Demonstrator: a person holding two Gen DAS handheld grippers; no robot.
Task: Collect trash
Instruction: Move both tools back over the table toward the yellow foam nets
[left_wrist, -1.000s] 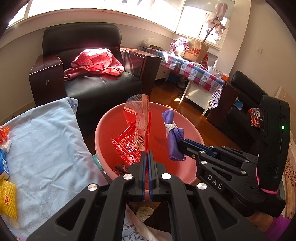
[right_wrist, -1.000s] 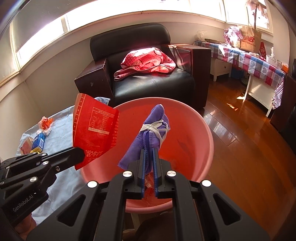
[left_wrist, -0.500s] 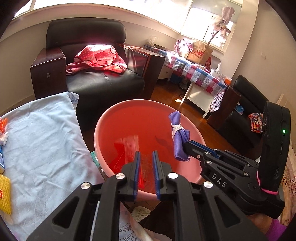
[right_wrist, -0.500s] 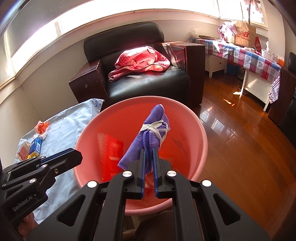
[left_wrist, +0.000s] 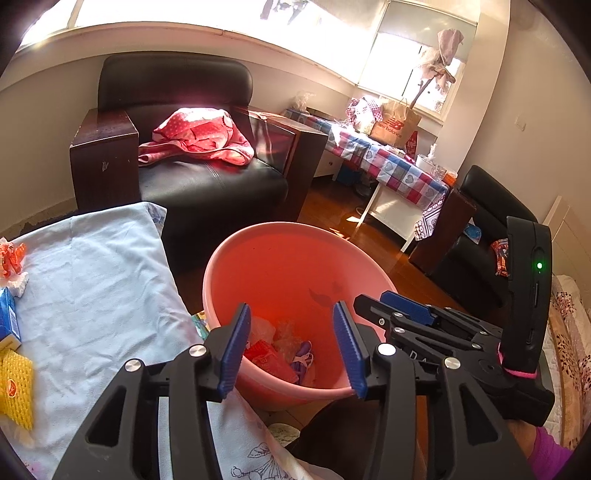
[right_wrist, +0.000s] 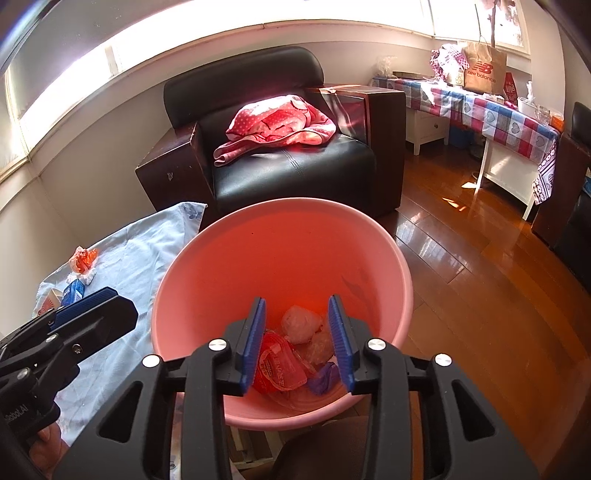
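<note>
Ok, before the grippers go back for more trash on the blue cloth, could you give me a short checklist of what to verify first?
1. Left gripper empty, jaws opening: ok.
2. Right gripper empty, jaws opening: ok.
3. Red wrapper lying inside the pink basin: ok.
4. Purple bundle at the basin bottom, not on the rim: ok.
5. Trash remaining on the blue cloth: not ok; orange wrapper, blue carton and yellow packet are there.
6. Anything fallen behind the basin: cannot tell.

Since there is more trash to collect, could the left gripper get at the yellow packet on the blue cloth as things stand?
Probably yes: the left gripper is opening with nothing between its jaws, and the yellow packet lies uncovered on the blue cloth beside it.
</note>
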